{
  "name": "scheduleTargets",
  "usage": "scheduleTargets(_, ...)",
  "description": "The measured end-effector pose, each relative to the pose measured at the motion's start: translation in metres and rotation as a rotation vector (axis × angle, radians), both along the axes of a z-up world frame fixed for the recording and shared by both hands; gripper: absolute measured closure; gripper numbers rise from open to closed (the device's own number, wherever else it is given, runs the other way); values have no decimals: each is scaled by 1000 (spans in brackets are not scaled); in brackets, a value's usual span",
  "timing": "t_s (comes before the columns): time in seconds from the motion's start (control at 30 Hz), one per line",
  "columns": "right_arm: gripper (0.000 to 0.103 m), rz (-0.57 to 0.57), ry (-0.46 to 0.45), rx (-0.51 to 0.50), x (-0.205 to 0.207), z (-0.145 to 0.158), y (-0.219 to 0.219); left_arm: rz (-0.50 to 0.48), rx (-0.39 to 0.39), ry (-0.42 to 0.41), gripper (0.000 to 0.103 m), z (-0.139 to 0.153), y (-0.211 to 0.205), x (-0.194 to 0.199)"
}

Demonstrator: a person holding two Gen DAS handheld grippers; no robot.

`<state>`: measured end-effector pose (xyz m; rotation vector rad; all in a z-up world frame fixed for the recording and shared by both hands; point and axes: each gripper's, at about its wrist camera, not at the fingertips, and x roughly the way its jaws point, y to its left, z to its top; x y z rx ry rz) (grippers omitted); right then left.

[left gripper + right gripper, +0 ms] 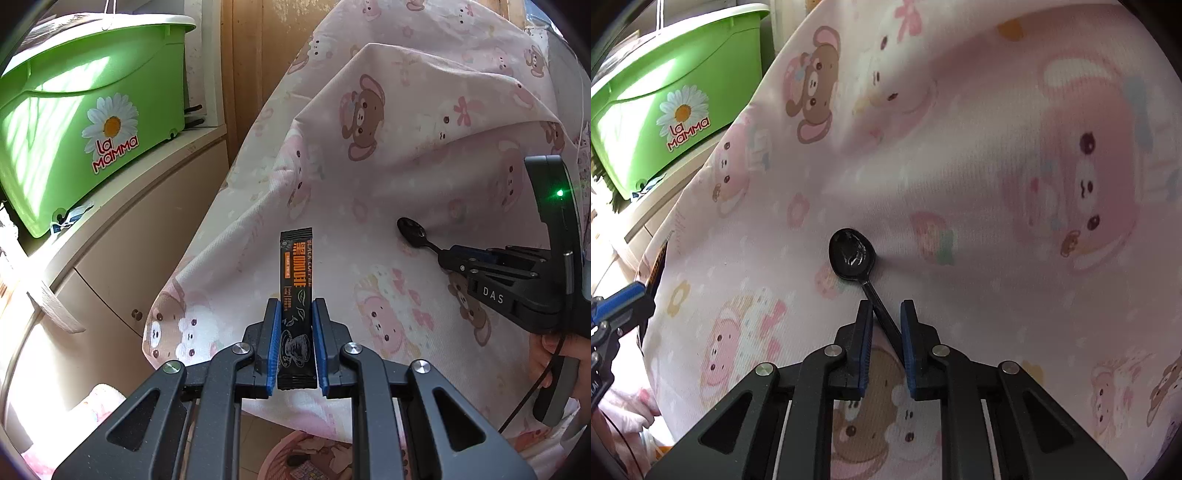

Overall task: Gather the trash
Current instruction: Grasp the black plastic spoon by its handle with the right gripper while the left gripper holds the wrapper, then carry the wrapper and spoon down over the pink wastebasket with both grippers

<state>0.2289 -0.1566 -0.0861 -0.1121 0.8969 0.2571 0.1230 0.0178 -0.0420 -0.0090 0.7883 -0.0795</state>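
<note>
Black coffee sachet (296,291) is clamped upright between the left gripper (296,306) pads, held above the pink cartoon-print sheet (388,184). Black plastic spoon (854,254) lies bowl-up on the sheet; its handle runs back between the right gripper (886,308) pads, jaws narrow and pinching it. From the left wrist view the right gripper comes in from the right, with a hand (546,354) on its grip. Green bin (74,122) sits on a cream cabinet (122,236) to the left. Pink basket (295,454) below.
</note>
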Motion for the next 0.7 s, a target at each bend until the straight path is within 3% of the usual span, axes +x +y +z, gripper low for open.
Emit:
scheduleTargets(0.17, 96, -2, -29, -5, -13, 7, 4, 6, -14, 0, 87, 2, 2, -3)
scheduleTargets(0.43, 96, -25, -123, 172, -57, 45, -19, 6, -25, -18, 87, 8, 2, -14)
scheduleTargets(0.57, 96, -23, -204, 210, -90, 70, -21, -13, -28, -30, 87, 14, 0, -22)
scheduleTargets(0.7, 96, -42, -223, 249, -120, 80, -24, -52, -21, -41, 88, 19, -6, -38)
